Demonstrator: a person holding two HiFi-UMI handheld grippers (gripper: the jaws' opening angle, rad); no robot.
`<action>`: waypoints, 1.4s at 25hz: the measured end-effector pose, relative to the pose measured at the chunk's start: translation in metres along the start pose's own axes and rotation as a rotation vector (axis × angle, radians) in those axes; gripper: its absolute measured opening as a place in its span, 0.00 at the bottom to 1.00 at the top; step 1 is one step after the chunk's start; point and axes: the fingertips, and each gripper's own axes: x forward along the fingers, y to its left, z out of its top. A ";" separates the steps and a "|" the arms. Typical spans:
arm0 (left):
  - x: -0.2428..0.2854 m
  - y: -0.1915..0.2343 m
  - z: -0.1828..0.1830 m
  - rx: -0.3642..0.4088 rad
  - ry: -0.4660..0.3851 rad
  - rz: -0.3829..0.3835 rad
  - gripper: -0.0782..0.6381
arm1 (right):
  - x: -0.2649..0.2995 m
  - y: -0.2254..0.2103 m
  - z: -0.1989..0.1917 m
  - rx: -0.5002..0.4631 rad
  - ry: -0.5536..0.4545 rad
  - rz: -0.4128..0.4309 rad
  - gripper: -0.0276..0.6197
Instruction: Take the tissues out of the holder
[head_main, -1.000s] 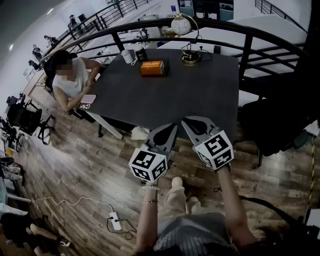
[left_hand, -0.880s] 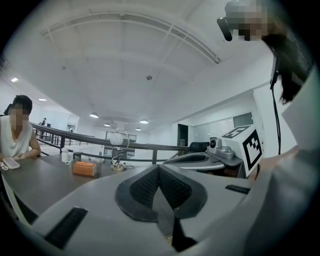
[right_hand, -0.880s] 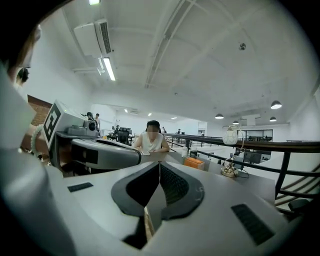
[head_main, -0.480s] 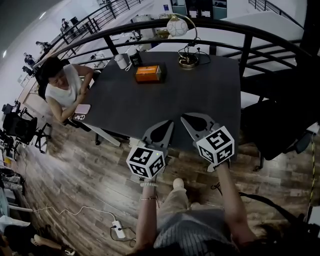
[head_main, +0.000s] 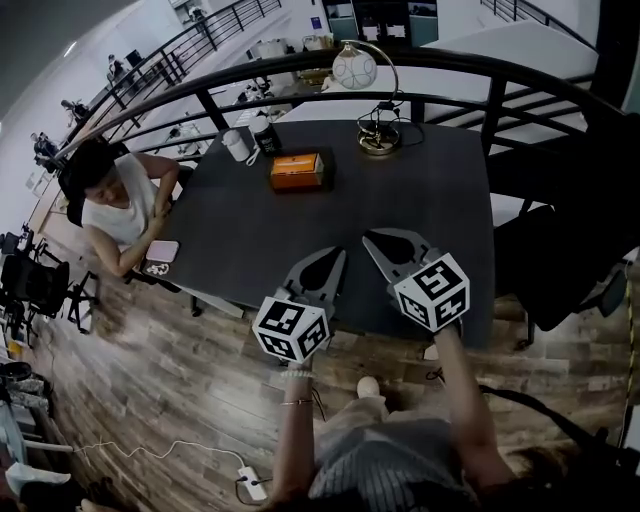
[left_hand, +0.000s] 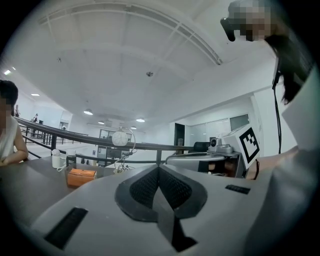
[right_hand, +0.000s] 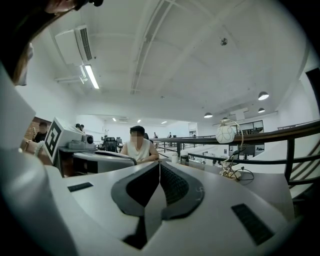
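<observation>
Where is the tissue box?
In the head view, the tissue box sits on the table's far side, left of centre, between the white cup and the lamp.

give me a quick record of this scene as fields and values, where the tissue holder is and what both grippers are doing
tissue holder: orange box on the far part of the dark table, nothing touching it
left gripper: jaws together, empty, over the table's near part
right gripper: jaws together, empty, beside the left one
near holder: white cup, dark jar, globe lamp
bystander: seated person at the table's left side
task state: not started
</observation>
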 end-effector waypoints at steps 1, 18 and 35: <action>0.002 0.006 0.000 0.001 0.002 -0.004 0.12 | 0.006 -0.003 0.001 -0.003 0.002 -0.005 0.07; 0.045 0.067 -0.013 -0.042 0.052 -0.071 0.12 | 0.069 -0.044 -0.008 -0.037 0.088 -0.053 0.07; 0.120 0.149 -0.017 -0.079 0.093 0.005 0.12 | 0.155 -0.119 -0.011 0.006 0.108 0.065 0.18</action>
